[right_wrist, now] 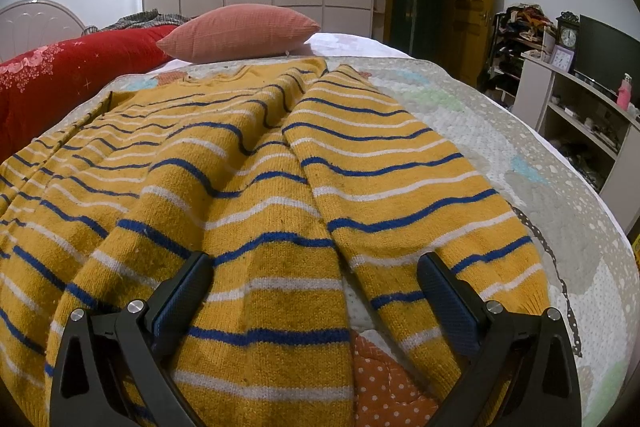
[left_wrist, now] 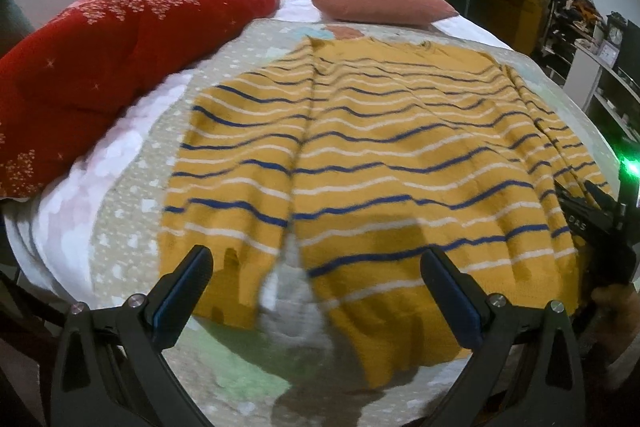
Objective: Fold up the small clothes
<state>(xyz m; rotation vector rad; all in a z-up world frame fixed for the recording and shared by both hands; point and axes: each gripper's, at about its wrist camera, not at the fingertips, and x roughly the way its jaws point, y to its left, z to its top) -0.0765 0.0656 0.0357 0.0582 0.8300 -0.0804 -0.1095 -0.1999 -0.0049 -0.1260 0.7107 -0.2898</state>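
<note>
The striped yellow sweater (left_wrist: 380, 147) is lying spread flat on the quilted bedspread (left_wrist: 132, 211), sleeves alongside, ready for folding. The left gripper (left_wrist: 316, 291) and right gripper (right_wrist: 316, 291) are hovering at its hem, fingers spread, gripping nothing.

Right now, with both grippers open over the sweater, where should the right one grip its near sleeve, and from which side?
Probably at the cuff end of the right sleeve. It lies flat beside the sweater body, with bare quilt along its outer edge. The right gripper could come in low from that outer side, pinch the edge, and carry it across the body.
</note>
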